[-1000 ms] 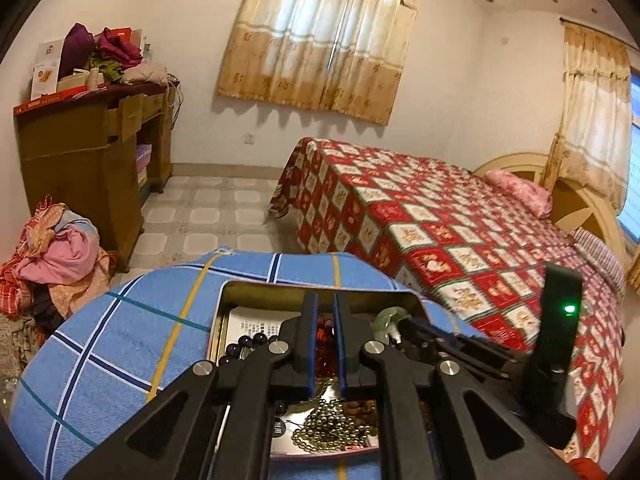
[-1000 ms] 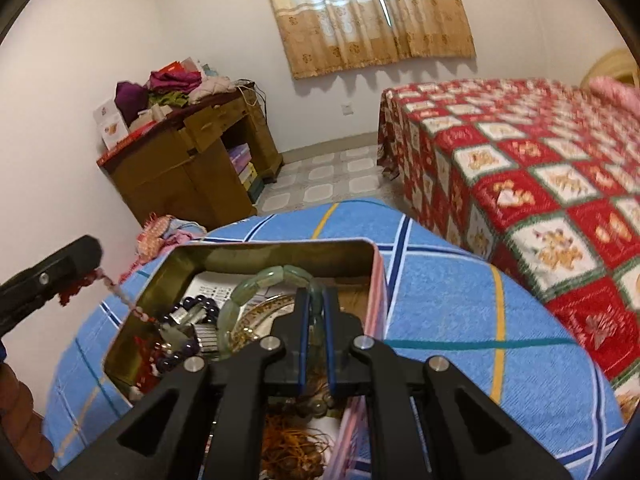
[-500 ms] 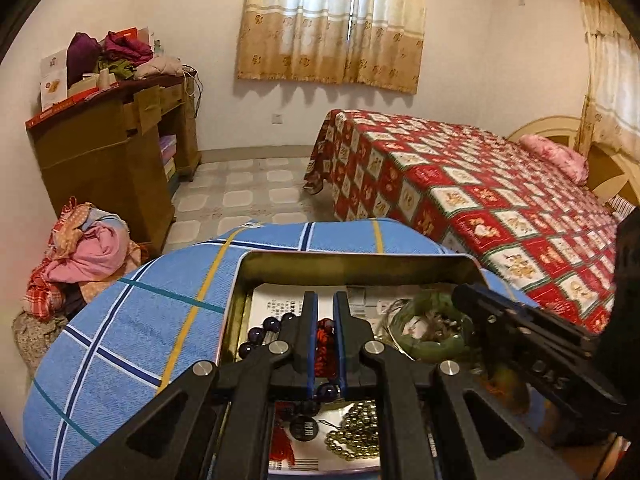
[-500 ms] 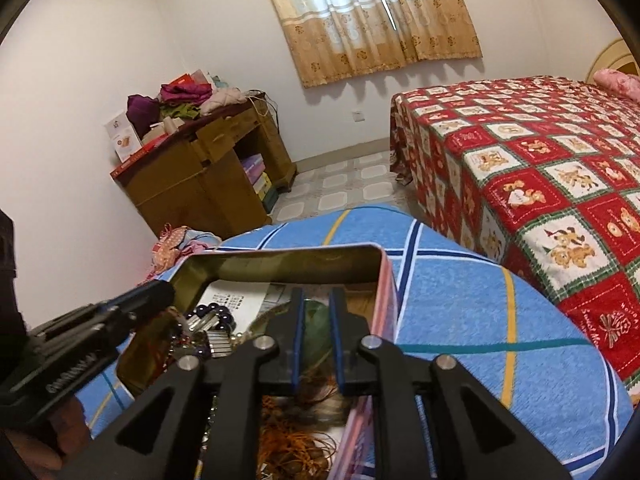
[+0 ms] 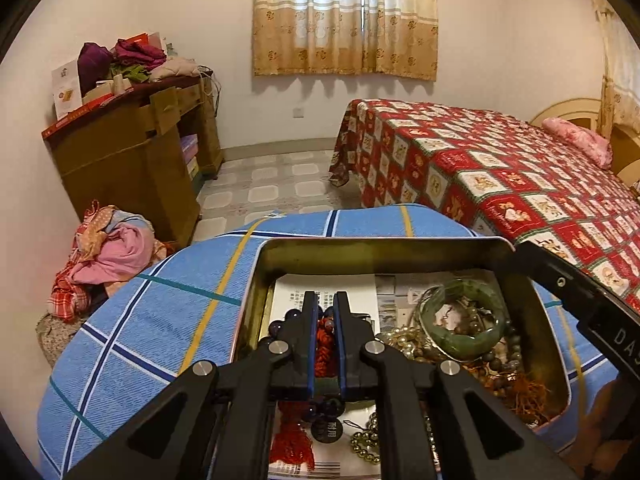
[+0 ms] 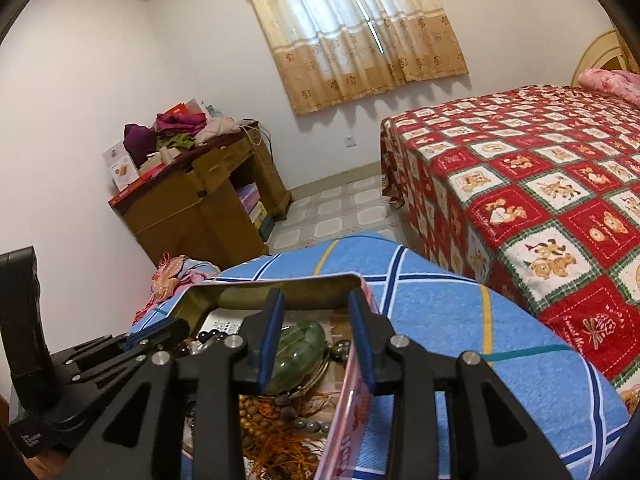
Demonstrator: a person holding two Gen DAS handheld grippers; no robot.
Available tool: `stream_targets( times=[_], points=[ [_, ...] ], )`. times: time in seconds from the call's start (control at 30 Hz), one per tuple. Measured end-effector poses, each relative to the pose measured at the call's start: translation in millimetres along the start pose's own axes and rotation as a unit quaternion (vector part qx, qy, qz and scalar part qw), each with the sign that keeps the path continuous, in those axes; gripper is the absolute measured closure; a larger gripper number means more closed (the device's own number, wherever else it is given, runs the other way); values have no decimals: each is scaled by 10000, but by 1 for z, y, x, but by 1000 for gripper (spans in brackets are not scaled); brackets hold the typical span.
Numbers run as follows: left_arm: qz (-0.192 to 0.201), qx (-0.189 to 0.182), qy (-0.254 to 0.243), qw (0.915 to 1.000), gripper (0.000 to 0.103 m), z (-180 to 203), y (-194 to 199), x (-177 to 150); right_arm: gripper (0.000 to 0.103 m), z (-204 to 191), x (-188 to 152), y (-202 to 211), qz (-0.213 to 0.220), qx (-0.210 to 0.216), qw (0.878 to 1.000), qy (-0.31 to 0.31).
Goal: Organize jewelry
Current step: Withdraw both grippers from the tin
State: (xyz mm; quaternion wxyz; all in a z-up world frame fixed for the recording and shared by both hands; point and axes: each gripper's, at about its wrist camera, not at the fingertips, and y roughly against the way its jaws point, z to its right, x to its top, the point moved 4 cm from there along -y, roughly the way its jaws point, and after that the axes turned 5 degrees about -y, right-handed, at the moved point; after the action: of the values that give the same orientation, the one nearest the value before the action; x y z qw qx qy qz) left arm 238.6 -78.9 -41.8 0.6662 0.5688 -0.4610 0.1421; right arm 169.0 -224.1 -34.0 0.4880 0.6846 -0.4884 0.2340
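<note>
Bangle point(image 5: 464, 322) lies flat in tin point(image 5: 384, 250).

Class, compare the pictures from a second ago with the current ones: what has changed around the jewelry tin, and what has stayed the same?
The right gripper has just been opening and has let go of the green bangle, which now lies in the tin among the beads. The left gripper has come lower into the tin. Unchanged: the left gripper stays shut on the red cord of the dark bead bracelet, and the tin stays on the blue checked cloth.
</note>
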Motion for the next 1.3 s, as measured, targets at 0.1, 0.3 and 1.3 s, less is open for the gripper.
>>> stream_targets(
  times=[0.1, 0.3, 1.3],
  points=[
    [-81, 12, 20, 10000, 82, 1, -1, 0, 66, 1, 0, 0, 2, -35, 10000, -14],
    [230, 191, -55, 9995, 24, 4, 15, 4, 60, 5, -1, 0, -13, -77, 9999, -66],
    [-629, 1038, 202, 9924, 24, 12, 115, -86, 12, -17, -53, 108, -518, -1180, 9914, 247]
  ],
)
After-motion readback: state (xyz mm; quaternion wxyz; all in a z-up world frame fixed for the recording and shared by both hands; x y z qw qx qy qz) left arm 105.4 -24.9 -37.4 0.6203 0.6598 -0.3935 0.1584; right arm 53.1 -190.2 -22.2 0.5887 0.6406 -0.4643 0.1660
